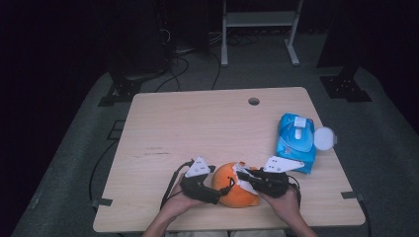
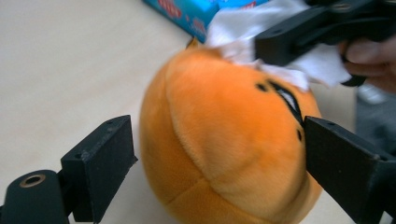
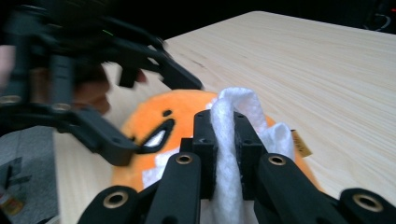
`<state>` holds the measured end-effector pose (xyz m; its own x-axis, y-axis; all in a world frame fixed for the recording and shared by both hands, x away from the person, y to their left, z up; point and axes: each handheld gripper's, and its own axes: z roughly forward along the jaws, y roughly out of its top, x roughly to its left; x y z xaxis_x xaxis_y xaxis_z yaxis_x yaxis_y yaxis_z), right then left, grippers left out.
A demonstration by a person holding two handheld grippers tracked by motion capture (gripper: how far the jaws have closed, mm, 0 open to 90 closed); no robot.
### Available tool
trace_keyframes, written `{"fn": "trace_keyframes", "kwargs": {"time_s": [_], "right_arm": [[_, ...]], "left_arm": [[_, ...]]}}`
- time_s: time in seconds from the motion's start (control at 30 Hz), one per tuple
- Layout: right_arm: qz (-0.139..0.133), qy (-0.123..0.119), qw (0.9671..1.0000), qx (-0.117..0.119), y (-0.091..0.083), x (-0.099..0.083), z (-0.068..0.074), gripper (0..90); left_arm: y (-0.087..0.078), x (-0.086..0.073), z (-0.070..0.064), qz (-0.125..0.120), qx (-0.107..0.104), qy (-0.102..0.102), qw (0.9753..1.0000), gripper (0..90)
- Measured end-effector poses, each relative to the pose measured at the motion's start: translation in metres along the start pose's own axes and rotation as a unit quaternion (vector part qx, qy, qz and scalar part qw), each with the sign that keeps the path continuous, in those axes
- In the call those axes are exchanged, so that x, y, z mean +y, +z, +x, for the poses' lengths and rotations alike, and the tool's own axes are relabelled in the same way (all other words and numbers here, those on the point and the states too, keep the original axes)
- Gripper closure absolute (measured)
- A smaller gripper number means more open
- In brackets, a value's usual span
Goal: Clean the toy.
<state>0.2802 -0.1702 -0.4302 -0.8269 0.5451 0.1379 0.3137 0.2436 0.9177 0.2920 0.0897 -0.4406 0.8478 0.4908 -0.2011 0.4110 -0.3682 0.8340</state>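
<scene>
A round orange plush toy (image 1: 237, 193) with a stitched face lies near the table's front edge. My left gripper (image 1: 223, 190) straddles it from the left, and in the left gripper view both jaws press the sides of the plush (image 2: 219, 140). My right gripper (image 1: 245, 176) comes in from the right, shut on a white wipe (image 1: 241, 169). In the right gripper view the wipe (image 3: 229, 112) stands pinched between the jaws and rests on top of the plush (image 3: 154, 109), close to its face.
A blue pack of wipes (image 1: 295, 144) with its white lid (image 1: 323, 138) flipped open lies to the right on the wooden table (image 1: 197, 123). A cable hole (image 1: 254, 101) sits near the far edge. Dark stands and cables surround the table.
</scene>
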Motion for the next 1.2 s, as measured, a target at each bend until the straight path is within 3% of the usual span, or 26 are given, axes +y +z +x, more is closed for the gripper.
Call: {"fn": "trace_keyframes", "kwargs": {"time_s": [0.07,0.13,0.2,0.23,0.3,0.33,0.4,0.43,0.5,0.57,0.6,0.63,0.67,0.7,0.77,0.8,0.83,0.87,0.9,0.93,0.97,1.03,1.1,1.2], "right_arm": [[0.0,-0.001,0.9999,0.012,0.003,0.001,0.006,82.0],[-0.002,-0.003,0.9999,0.011,0.003,0.002,0.006,81.9],[-0.011,0.001,0.9999,0.007,0.001,0.005,0.005,81.9],[-0.025,0.002,0.9996,0.011,-0.004,0.01,0.004,81.9],[-0.03,-0.002,0.9995,0.013,-0.006,0.011,0.005,81.9],[-0.035,-0.006,0.9992,0.018,-0.007,0.012,0.006,81.9],[-0.037,-0.019,0.9988,0.028,-0.007,0.013,0.012,81.9],[-0.03,-0.029,0.9988,0.023,-0.007,0.013,0.014,82.0],[-0.026,-0.035,0.999,0.011,-0.007,0.013,0.013,81.7],[-0.02,-0.013,0.9996,-0.016,-0.01,0.009,-0.001,81.7],[-0.02,-0.013,0.9996,-0.016,-0.01,0.009,-0.001,81.7],[-0.017,-0.006,0.9997,-0.017,-0.01,0.006,-0.005,81.8],[-0.009,-0.004,0.9997,-0.022,-0.009,0.002,-0.007,81.9],[-0.009,-0.002,0.9997,-0.022,-0.008,0.001,-0.008,81.9],[-0.009,0.0,0.9998,-0.017,-0.007,0.002,-0.006,81.9],[-0.009,0.0,0.9998,-0.017,-0.007,0.002,-0.006,81.9],[-0.013,-0.001,0.9999,-0.007,-0.006,0.005,0.0,82.0],[-0.015,-0.003,0.9999,0.003,-0.005,0.007,0.004,82.1],[-0.015,-0.003,0.9999,0.003,-0.005,0.007,0.004,82.1],[-0.019,-0.007,0.9997,0.013,-0.004,0.009,0.009,82.0],[-0.025,-0.024,0.9988,0.033,-0.003,0.015,0.022,82.0],[-0.022,-0.047,0.998,0.037,0.0,0.02,0.031,82.0],[-0.022,-0.054,0.998,0.026,-0.001,0.021,0.031,82.1],[-0.025,-0.044,0.9987,0.006,-0.005,0.02,0.023,82.1]], "left_arm": [[0.004,-0.003,0.001,0.002,-0.012,-0.008,0.9999,21.4],[0.002,0.002,-0.002,-0.002,0.0,0.022,0.9998,25.1],[0.0,0.006,-0.009,-0.021,0.027,0.071,0.9969,30.9],[-0.001,0.009,-0.014,-0.027,0.045,0.105,0.9931,32.0],[-0.002,0.012,-0.024,-0.03,0.076,0.17,0.9821,31.9],[-0.002,0.011,-0.027,-0.029,0.078,0.192,0.9778,31.7],[-0.001,0.007,-0.028,-0.025,0.071,0.21,0.9748,31.4],[0.0,0.005,-0.029,-0.023,0.07,0.212,0.9744,31.4],[-0.002,0.004,-0.028,-0.024,0.066,0.206,0.976,31.4],[-0.002,0.004,-0.027,-0.024,0.059,0.203,0.9772,27.6],[-0.003,0.004,-0.026,-0.025,0.05,0.188,0.9806,27.6],[-0.003,0.007,-0.02,-0.028,0.038,0.146,0.9882,23.1],[-0.003,0.008,-0.016,-0.031,0.032,0.113,0.9926,16.5],[-0.005,0.009,-0.005,-0.036,0.013,0.046,0.9982,14.9],[-0.004,0.008,-0.003,-0.031,0.011,0.034,0.9989,17.8],[-0.004,0.006,-0.004,-0.029,0.011,0.041,0.9987,17.8],[-0.004,0.006,-0.006,-0.031,0.017,0.054,0.9979,24.6],[-0.003,0.006,-0.013,-0.031,0.028,0.088,0.9952,27.0],[-0.003,0.006,-0.013,-0.031,0.028,0.088,0.9952,28.6],[-0.003,0.008,-0.018,-0.03,0.034,0.114,0.9924,28.6],[-0.001,0.009,-0.03,-0.025,0.038,0.17,0.9844,29.8],[0.0,0.008,-0.038,-0.022,0.04,0.202,0.9784,30.0],[0.0,0.007,-0.039,-0.02,0.043,0.205,0.9775,30.2],[-0.001,0.006,-0.034,-0.018,0.038,0.192,0.9804,30.1]]}}
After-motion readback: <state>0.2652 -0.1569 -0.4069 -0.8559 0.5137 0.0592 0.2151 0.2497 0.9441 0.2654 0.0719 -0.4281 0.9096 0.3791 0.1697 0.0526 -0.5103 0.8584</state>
